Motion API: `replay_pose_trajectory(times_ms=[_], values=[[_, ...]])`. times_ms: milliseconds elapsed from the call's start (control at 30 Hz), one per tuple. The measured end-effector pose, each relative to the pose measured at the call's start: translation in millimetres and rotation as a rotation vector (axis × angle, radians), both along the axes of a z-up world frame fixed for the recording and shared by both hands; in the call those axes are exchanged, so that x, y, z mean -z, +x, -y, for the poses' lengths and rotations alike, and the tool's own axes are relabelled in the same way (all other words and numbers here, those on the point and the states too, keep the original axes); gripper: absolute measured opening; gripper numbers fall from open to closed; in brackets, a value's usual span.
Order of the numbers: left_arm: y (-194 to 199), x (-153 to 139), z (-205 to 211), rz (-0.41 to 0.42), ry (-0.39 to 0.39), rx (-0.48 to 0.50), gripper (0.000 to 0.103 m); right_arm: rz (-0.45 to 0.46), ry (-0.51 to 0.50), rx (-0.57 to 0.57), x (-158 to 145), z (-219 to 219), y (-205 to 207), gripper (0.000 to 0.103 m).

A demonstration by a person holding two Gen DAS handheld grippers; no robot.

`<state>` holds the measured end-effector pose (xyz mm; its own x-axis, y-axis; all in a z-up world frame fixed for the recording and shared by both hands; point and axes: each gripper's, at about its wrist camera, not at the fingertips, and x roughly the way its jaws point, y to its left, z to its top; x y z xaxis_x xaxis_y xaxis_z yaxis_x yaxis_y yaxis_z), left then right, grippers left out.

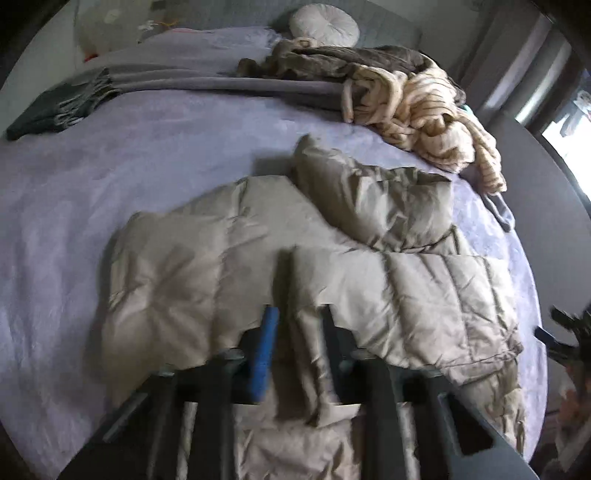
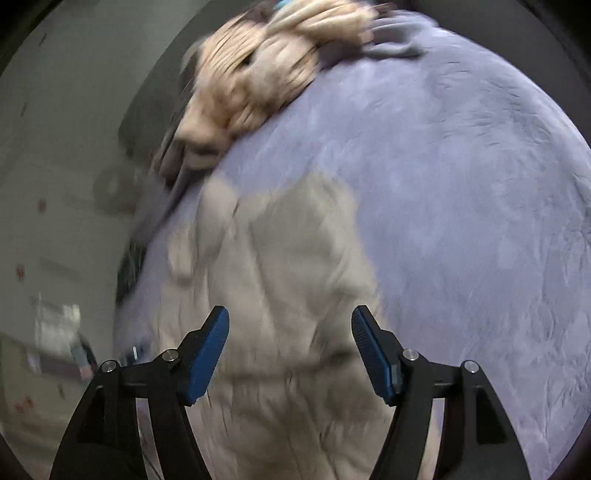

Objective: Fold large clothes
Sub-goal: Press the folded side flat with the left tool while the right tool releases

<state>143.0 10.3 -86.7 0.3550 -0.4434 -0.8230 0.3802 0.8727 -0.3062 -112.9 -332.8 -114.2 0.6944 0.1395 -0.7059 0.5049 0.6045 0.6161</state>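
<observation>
Tilting downward, left tool (image 1: 295, 314) pinches beige jacket (image 1: 424, 295); right tool (image 2: 290, 317) gapes.

Jacket (image 1: 280, 251): showing beige, quilted in stitched panels, at the frame's centre.
Bedspread (image 1: 92, 206): showing pale lilac across the left.
Robe (image 1: 436, 125): showing cream with thin dark stripes, upper right.
Blanket (image 1: 332, 62): showing mottled brown, top centre.
Cushion (image 1: 325, 26): showing off-white, top.
Left gripper (image 1: 295, 314): showing black with a blue pad.
Right gripper (image 2: 290, 321): showing black with blue ribbed pads.

both wrist views angled down, sharing jacket (image 1: 229, 258) on bed (image 1: 74, 221)
</observation>
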Motion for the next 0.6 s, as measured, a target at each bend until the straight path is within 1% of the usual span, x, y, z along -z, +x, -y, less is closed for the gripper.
replay_pose_trajectory(times_ms=[67,167,200,233,267,300,367,400,433,467,500,600], values=[[3.9,0.0,15.3,0.010,-0.010,0.031,0.022,0.011,0.094,0.104,21.5,25.3,5.8,0.072],[8.1,9.5,38.5,0.002,0.011,0.062,0.022,0.002,0.237,0.186,60.8,44.0,29.5,0.072],[9.4,14.7,44.9,-0.002,0.029,0.066,0.022,0.010,0.283,0.186,70.0,47.4,37.2,0.066],[9.7,21.0,53.7,-0.003,0.051,0.068,0.022,0.019,0.320,0.174,76.2,47.9,46.7,0.030],[12.5,29.2,57.8,-0.004,0.079,0.074,0.022,0.027,0.342,0.150,77.8,46.8,58.6,0.012],[14.8,34.6,60.4,-0.006,0.095,0.078,0.022,0.025,0.334,0.136,74.1,46.6,65.2,0.009],[19.7,44.9,64.5,-0.010,0.109,0.084,0.022,-0.012,0.213,0.099,63.5,43.8,81.4,0.009],[21.3,48.8,65.5,-0.013,0.108,0.085,0.022,-0.052,0.160,0.082,62.9,42.1,85.0,0.009],[22.4,52.4,66.7,-0.015,0.109,0.086,0.022,-0.114,0.100,0.063,68.6,43.7,84.1,0.009],[23.6,56.9,69.3,-0.017,0.111,0.089,0.022,-0.151,0.071,0.056,74.4,44.4,86.6,0.009],[23.6,58.7,70.0,-0.015,0.114,0.086,0.022,-0.168,0.064,0.057,79.8,45.4,86.1,0.009],[20.4,54.6,69.3,-0.004,0.131,0.078,0.022,-0.137,0.098,0.099,84.2,46.9,76.9,0.010]])
